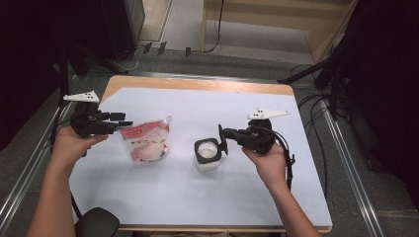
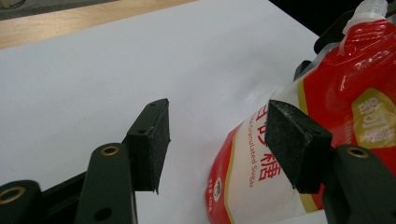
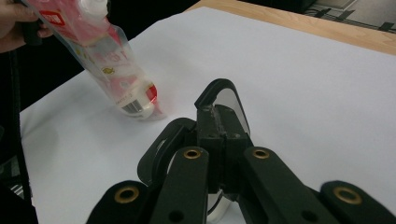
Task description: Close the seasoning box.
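On the white sheet (image 1: 163, 197), the right gripper (image 1: 223, 139) clamps the jar's flip lid (image 3: 223, 100), while left of the jar (image 1: 207, 154) the left gripper (image 1: 126, 123) sits slack beside the sugar pouch (image 1: 146, 140).

In the left gripper view the sugar pouch (image 2: 299, 140) runs off the right and bottom edges. The right gripper (image 3: 219, 126) hides most of the white jar (image 3: 229, 100); the pouch's small print is unreadable.

Left gripper (image 1: 123, 120) showing matte black jaws, brass-ringed screw holes, foam pads (image 2: 152, 142); right gripper (image 1: 222, 139) wearing white three-cornered plate, trailing black cable; forearms going sleeveless.
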`<state>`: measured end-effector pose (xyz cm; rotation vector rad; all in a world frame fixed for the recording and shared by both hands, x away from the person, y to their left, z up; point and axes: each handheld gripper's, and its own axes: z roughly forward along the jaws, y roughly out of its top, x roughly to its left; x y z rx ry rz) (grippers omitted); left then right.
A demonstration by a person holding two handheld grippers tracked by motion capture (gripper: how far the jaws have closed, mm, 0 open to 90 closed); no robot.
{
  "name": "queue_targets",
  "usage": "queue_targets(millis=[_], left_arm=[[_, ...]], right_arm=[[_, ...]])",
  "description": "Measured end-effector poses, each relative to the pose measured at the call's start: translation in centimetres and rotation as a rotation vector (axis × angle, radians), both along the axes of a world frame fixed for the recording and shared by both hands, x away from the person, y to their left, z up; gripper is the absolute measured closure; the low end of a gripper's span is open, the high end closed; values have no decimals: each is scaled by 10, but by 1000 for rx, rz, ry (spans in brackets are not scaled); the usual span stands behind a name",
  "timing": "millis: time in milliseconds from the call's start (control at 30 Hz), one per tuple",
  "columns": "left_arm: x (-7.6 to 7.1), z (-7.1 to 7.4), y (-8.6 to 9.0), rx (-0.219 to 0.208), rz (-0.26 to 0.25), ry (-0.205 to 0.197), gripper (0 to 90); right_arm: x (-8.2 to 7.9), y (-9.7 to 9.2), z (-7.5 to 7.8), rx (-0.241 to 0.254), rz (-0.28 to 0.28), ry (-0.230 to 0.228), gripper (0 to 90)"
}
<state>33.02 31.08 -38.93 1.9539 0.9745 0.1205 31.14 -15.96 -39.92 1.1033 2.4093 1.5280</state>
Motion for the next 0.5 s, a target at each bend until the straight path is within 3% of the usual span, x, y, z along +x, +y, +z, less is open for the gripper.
queue_targets(millis=[500], left_arm=[[1, -2, -1, 9, 0, 6, 415]], right_arm=[[-3, 13, -7, 0, 30, 21, 900]])
